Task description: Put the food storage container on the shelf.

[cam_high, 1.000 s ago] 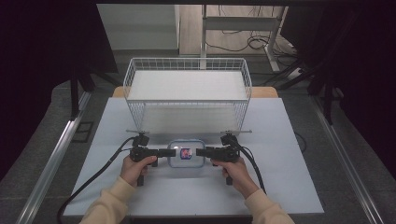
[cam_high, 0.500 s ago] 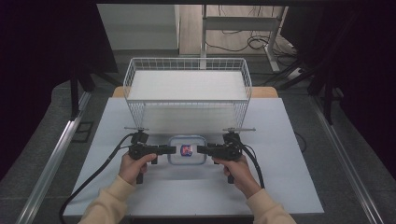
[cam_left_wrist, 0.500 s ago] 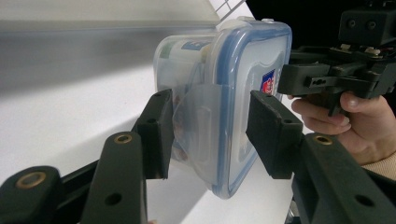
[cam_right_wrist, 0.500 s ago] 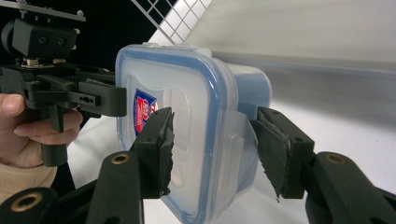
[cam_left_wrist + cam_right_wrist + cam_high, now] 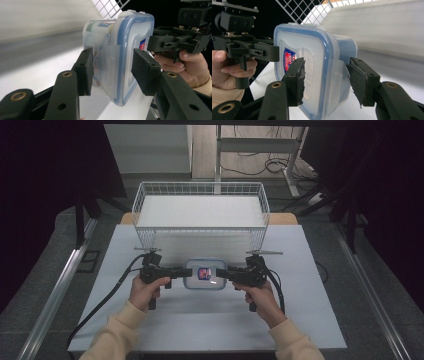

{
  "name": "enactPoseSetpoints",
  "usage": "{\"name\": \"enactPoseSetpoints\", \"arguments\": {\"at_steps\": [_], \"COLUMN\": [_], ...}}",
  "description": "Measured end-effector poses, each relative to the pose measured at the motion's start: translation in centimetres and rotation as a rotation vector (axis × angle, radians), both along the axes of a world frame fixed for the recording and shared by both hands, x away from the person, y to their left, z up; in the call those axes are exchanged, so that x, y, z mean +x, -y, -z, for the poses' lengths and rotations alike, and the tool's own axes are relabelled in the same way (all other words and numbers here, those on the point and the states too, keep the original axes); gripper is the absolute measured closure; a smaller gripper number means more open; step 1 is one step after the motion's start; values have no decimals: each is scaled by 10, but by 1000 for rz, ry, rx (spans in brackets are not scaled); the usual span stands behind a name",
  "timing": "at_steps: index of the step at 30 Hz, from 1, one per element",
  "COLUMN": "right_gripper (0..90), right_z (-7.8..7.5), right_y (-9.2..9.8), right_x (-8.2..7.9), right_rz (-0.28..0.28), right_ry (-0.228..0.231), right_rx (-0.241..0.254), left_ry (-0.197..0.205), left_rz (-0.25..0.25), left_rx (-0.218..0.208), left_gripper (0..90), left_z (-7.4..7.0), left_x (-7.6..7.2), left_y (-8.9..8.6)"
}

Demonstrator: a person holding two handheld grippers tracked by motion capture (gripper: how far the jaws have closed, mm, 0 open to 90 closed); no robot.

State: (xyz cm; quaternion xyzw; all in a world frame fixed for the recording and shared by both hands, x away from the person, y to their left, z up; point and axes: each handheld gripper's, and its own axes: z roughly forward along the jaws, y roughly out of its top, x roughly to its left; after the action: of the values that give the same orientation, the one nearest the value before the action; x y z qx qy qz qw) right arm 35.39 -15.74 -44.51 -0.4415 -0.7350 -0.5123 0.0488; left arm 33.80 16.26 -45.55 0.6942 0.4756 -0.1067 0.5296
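Both grippers clamp a lidded plastic box by its ends, left gripper at 9 o'clock, right gripper at 3, just before the wire basket.

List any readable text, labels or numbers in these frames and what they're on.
Red and blue sticker on the lid of the clear plastic food container: lettering too blurred to read.
Green label on something inside the container: too blurred to read.
No other text, numbers or signs.
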Motion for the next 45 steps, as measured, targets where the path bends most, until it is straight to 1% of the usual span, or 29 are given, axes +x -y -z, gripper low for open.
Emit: {"name": "enactPoseSetpoints", "arguments": {"at_steps": [5,7,10,15,18,22,25,26,29,31,32,35,45], "right_gripper": [482,482,482,482,482,482,482,482,482,482,482,482,482], "right_z": [-14,-21,-32,-49,-59,-73,-83,-86,-95,-103,-103,-112,-147], "right_y": [0,0,-1,-4,-6,-9,-10,-11,-11,-12,-12,-12,-19], "right_x": [2,3,7,12,15,20,24,25,29,33,33,39,73], "right_rz": [0,1,-1,-2,-5,-6,-7,-7,-8,-5,-5,-3,-14], "right_ry": [22,32,52,65,81,99,113,116,123,128,128,137,159], "right_rx": [4,6,3,2,4,12,17,17,13,6,6,3,-16], "left_ry": [25,34,49,73,87,116,134,139,145,150,153,161,180], "left_rz": [3,3,-2,-3,-8,-11,-13,-10,-10,-8,-9,-14,-18], "left_rx": [5,1,-1,-3,-6,2,13,17,12,8,6,-1,-15], "left_gripper": [534,534,534,534,534,534,533,532,532,532,532,531,531], "left_z": [-17,-22,-32,-48,-59,-75,-85,-88,-94,-98,-101,-109,-138], "left_x": [3,5,7,12,15,19,22,23,28,31,33,40,72], "left_y": [0,-1,-2,-5,-7,-10,-10,-11,-11,-11,-11,-11,-18]}}
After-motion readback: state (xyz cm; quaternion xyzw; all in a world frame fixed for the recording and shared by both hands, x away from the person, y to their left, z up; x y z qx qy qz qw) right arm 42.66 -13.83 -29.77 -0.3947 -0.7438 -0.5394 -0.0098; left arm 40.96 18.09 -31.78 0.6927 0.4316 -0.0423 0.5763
